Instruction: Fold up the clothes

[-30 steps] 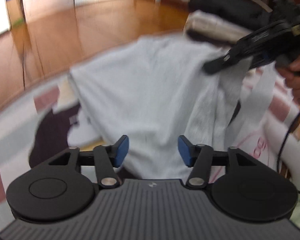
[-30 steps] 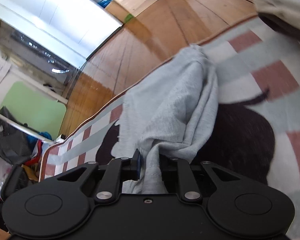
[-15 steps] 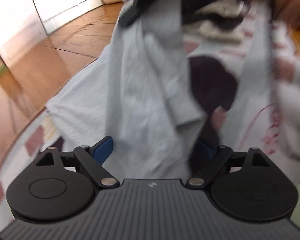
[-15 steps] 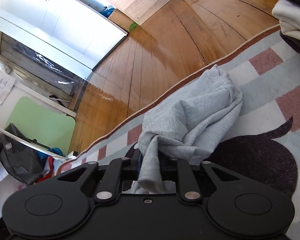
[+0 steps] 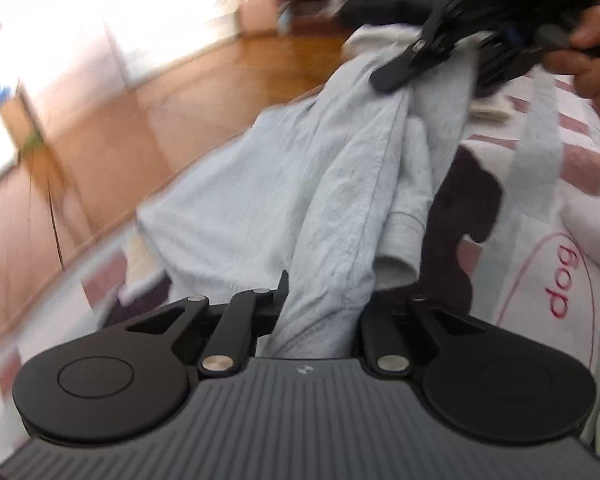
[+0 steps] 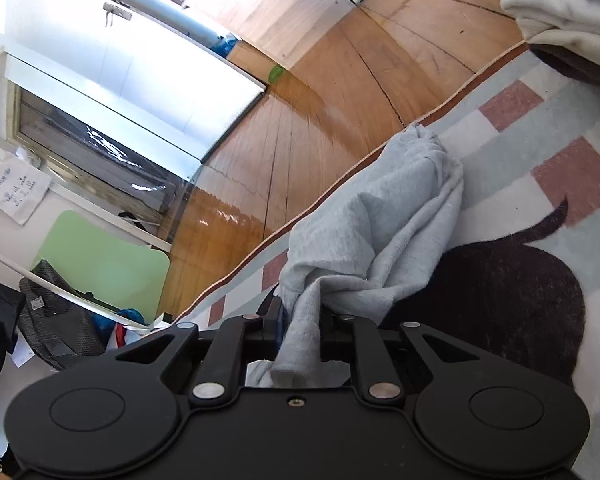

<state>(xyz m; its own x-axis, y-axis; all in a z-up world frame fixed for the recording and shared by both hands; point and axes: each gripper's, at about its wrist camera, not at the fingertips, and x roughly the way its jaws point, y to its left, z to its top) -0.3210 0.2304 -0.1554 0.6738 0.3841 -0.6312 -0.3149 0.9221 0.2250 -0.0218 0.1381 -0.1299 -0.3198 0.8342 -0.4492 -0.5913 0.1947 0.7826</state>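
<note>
A light grey garment (image 5: 300, 184) hangs stretched between my two grippers above a patterned rug (image 5: 548, 184). My left gripper (image 5: 320, 304) is shut on a bunched part of its near end; the cloth hides the fingertips. My right gripper (image 5: 416, 60) shows at the upper right of the left wrist view, shut on the garment's far end. In the right wrist view the right gripper (image 6: 300, 320) pinches a twisted strip of the garment (image 6: 380, 224), whose rest trails down to the rug (image 6: 520, 152).
The rug carries a dark animal shape (image 6: 500, 292) and pink and grey blocks. Wooden floor (image 6: 340, 80) lies beyond its edge. A pile of other clothes, white (image 6: 568, 8) and dark, sits at the rug's far side. A green board (image 6: 100, 256) and bags stand by the wall.
My left gripper went from open to shut on the garment's near end. The right gripper kept its hold and lifted the garment higher off the rug.
</note>
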